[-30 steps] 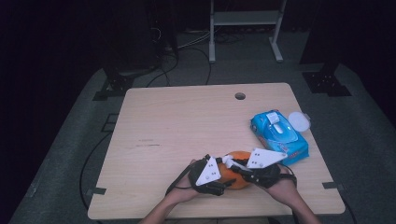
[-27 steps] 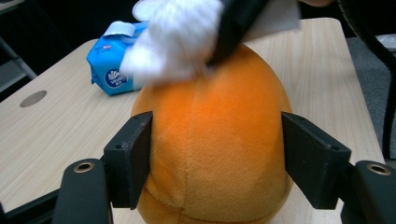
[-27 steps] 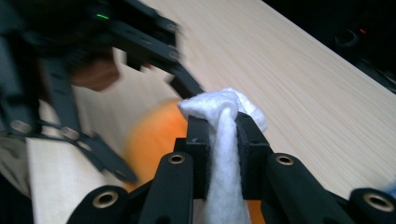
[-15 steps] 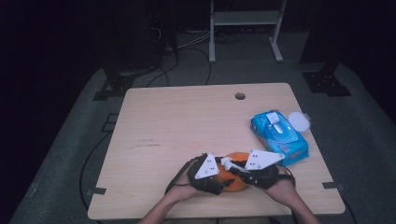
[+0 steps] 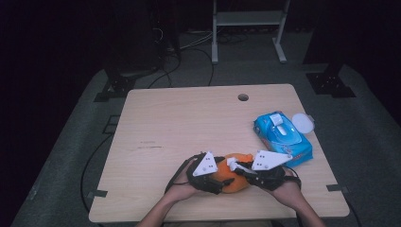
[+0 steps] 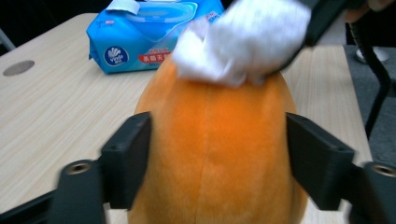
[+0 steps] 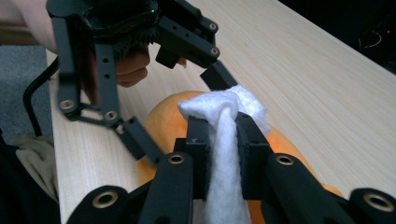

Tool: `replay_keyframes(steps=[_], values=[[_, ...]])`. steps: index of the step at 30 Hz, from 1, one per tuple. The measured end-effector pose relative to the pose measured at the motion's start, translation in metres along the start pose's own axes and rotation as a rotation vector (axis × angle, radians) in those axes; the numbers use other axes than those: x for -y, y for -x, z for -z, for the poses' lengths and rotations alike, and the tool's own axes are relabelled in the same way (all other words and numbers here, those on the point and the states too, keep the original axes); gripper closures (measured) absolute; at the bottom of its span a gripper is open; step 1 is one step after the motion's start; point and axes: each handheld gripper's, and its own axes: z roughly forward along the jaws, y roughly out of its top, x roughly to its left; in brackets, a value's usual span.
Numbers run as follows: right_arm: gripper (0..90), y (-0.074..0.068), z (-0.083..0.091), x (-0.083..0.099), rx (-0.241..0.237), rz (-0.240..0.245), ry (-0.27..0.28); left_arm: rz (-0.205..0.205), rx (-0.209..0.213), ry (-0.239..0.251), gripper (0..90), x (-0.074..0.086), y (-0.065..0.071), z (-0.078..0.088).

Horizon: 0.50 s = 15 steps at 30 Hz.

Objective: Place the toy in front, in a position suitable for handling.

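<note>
An orange plush toy [image 5: 236, 182] lies near the table's front edge, between my two hands. My left gripper [image 6: 217, 140] is shut on it, a black pad pressed on each flank, and its jaws have just been closing a little on the toy. My right gripper [image 7: 223, 135] is shut on a white wipe [image 7: 224, 112], which is pinched upright between its pads. The wipe [image 6: 243, 42] rests on the top of the toy [image 6: 212, 154]. In the high view the left gripper [image 5: 222, 182] and the right gripper [image 5: 236, 166] meet over the toy.
A blue pack of wet wipes [image 5: 283, 137] lies on the wooden table [image 5: 189, 123] at the right, with a white round lid [image 5: 302, 124] beside it. A cable hole [image 5: 243, 97] sits near the far edge. Dark floor and stands surround the table.
</note>
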Motion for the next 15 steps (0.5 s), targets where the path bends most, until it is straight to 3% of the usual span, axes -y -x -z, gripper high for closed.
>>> replay_keyframes(steps=[5, 8, 10, 13, 15], values=[[77.3, 0.017, 0.009, 0.01, 0.038, -0.039, -0.002, 0.022, 0.012, 0.001, 32.1, 0.007, -0.01, 0.007], [77.3, 0.023, 0.013, 0.015, 0.048, -0.086, -0.002, 0.052, 0.028, 0.009, 24.6, 0.004, -0.01, 0.005], [77.3, 0.018, 0.01, 0.012, 0.051, -0.067, -0.001, 0.043, 0.021, 0.008, 19.2, -0.001, -0.007, 0.002], [77.2, 0.004, 0.002, 0.006, 0.001, -0.033, 0.027, 0.007, 0.003, -0.011, 24.7, 0.001, -0.005, 0.001], [77.2, -0.006, -0.005, 0.003, 0.016, 0.013, 0.012, -0.005, 0.0, -0.021, 27.6, 0.003, -0.007, 0.003]])
